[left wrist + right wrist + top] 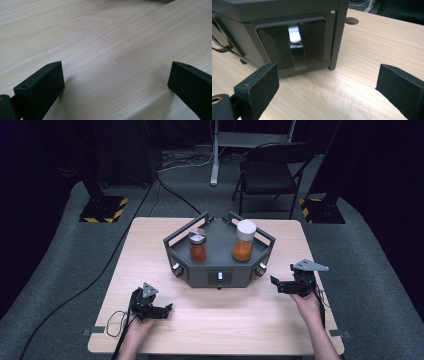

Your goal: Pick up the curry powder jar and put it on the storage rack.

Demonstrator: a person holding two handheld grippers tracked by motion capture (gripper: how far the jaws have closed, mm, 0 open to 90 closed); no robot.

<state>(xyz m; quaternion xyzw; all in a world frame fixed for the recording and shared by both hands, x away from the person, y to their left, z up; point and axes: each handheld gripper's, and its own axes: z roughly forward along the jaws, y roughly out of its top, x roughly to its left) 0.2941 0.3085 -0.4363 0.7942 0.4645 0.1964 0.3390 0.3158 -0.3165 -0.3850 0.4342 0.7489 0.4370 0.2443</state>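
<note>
Figure: two hand-held grippers at a wooden table (150,330), seen before contact. My left gripper (159,312) rests low over bare tabletop at the near left, jaws spread wide with nothing between them; in the left gripper view only wood grain lies between the pads. My right gripper (278,284) hangs at the near right, pointed leftward at the dark grey tray-like stand (200,276) in the table's middle. Its jaws are also wide apart and empty. In the right gripper view they frame a recessed panel (290,46) on the stand's side wall, where a small white-tipped lever (294,35) sits above a metal strip; I judge this lever to be the thing I am approaching. It remains apart from both pads.

On the stand's deck stand two jars of orange contents: a shorter one with a grey cap (197,246) at left, a taller one with a white lid (244,240) at right.

Risks, as I judge them: the recess is narrow, so widely spread jaws could strike its frame and push the whole stand, rocking the jars. The taller jar seems likelier to topple. A slanted approach could slip off the small lever tip.
</note>
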